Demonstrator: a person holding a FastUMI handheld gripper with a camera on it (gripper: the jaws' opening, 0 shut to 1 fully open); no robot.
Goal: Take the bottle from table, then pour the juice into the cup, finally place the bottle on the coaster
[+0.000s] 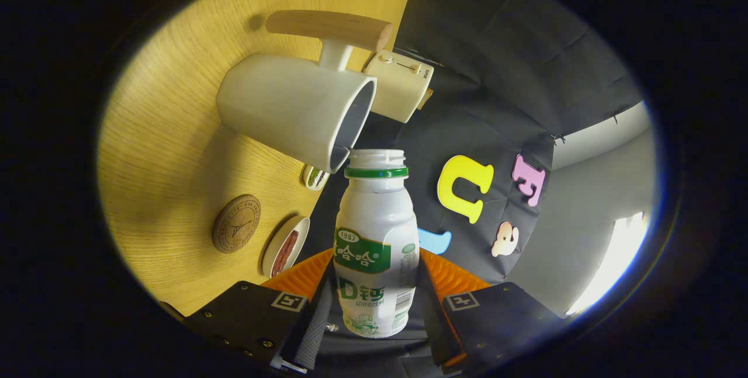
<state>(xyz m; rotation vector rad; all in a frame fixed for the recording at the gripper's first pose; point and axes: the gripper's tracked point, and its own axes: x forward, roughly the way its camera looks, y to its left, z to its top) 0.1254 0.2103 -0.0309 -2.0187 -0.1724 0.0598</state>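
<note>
Tongs (377,302) pinch the white, green-labelled, uncapped bottle (374,238), mouth at the cup (298,109) rim

A cream toaster (399,86) sits upper centre; two small dishes (286,246) lie on the wooden table (169,150), lower left.

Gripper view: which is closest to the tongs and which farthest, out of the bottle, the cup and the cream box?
1. Bottle: between the tongs, both fingers pressing on it.
2. Cup: just beyond the bottle's mouth.
3. Cream box: behind the cup, farthest.
</note>
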